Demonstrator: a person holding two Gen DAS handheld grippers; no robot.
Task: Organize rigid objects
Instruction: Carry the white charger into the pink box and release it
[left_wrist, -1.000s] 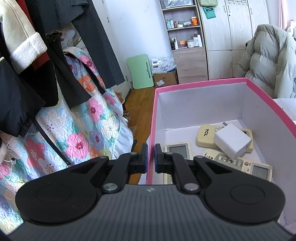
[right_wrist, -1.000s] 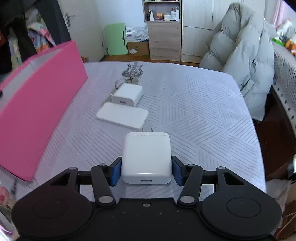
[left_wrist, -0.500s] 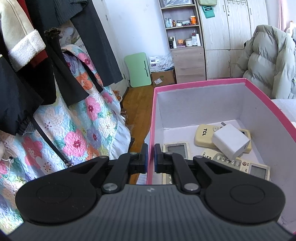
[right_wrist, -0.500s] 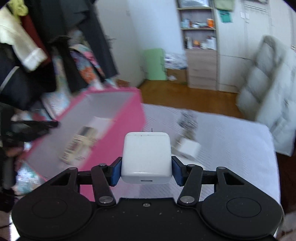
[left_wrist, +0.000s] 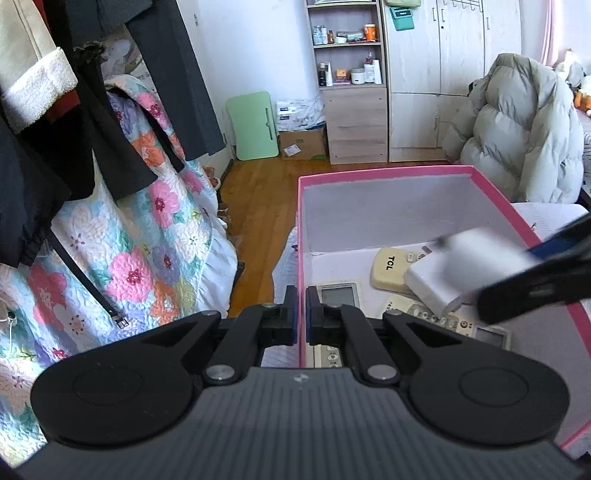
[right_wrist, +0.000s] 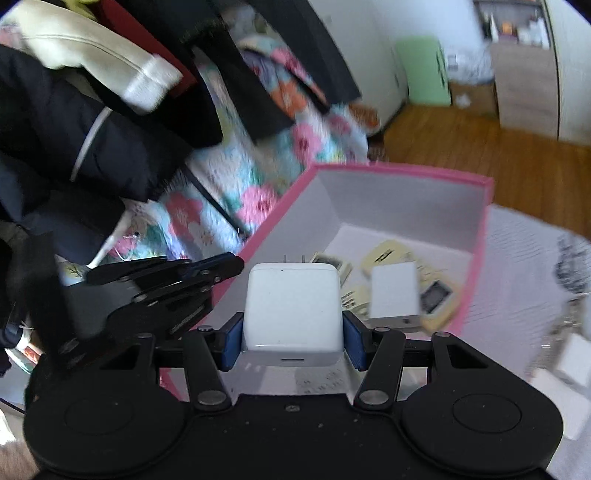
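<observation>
Now both tongs are busy at the pink box (left_wrist: 388, 173).

Right tongs (right_wrist: 291, 343) are clamped on a white charger (right_wrist: 291, 314), prongs forward, held above the box's near end; in the left view it shows blurred over the right wall. Left tongs (left_wrist: 301, 314) are pinched on the box's left wall, pads on either side of it. Inside the box lie a second white charger (right_wrist: 395, 295), a cream TCL remote (left_wrist: 388, 267) and other remotes (left_wrist: 338, 295). The box sits on the bed (right_wrist: 524, 266); floral quilt (left_wrist: 140, 258) hangs left.
</observation>
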